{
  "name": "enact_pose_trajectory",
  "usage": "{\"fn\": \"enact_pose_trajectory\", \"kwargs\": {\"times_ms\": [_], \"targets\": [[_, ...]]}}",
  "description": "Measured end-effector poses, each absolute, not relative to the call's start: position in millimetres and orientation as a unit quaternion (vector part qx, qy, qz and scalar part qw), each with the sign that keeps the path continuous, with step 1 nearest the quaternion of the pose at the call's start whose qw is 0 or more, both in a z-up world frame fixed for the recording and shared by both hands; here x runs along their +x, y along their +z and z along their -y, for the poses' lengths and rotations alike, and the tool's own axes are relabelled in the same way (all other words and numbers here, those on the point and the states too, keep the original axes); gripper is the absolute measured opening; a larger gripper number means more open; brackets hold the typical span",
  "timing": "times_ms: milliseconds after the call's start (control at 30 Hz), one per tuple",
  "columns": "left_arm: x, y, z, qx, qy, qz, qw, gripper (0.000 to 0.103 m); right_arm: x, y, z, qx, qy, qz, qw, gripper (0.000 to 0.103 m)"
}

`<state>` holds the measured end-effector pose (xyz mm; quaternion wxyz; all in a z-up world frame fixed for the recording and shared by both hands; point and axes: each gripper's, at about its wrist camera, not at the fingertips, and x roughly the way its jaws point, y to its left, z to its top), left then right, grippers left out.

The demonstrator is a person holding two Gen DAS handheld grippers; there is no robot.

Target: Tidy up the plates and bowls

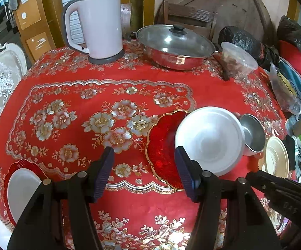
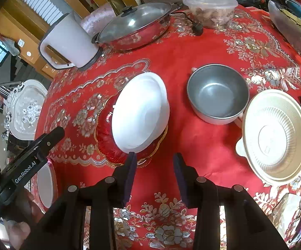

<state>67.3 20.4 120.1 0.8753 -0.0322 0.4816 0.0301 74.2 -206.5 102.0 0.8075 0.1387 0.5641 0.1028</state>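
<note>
White bowl [image 2: 140,112], red plate [image 2: 108,143].

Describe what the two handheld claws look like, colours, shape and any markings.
Both are black plastic scissor-like frames with round silver pivot pins. The left claw and right claw each end in two dark navy, ribbed flat fingertip pads. The left one's black body bears white "GenRobot.AI" lettering, seen from the right wrist view.

Both grippers hang over the table w/ nothing between the pads: left gripper [image 1: 145,171] spread wide, right gripper [image 2: 154,171] parted a bit narrower, a hand [image 2: 18,227] at 8 o'clock gripping the left unit's handle.
</note>
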Motion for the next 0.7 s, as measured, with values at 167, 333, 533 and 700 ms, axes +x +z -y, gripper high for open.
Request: {"fn": "enact_pose_trajectory", "kwargs": {"times_ms": [167, 333, 533, 700], "targets": [[71.2, 113.7, -22.9, -0.038, 0.032, -0.491, 0.870, 0.059, 79.4, 101.2, 214.8, 0.151, 0.096, -0.563, 0.807, 0.038], [74.2, 111.0, -20.2, -0.043, 0.030, -0.493, 0.868, 0.059, 78.7, 99.8, 220.1, 0.154, 0.092, -0.568, 0.803, 0.038], [75.9, 109.4, -10.6, -0.027, 0.027, -0.492, 0.870, 0.059, 76.6, 97.9, 228.3, 0.165, 0.085, -0.569, 0.801, 0.039], [75.2, 110.0, -4.4, -0.019, 0.020, -0.491, 0.871, 0.059, 73.5, 102.4, 230.9, 0.162, 0.083, -0.565, 0.804, 0.039]]}}
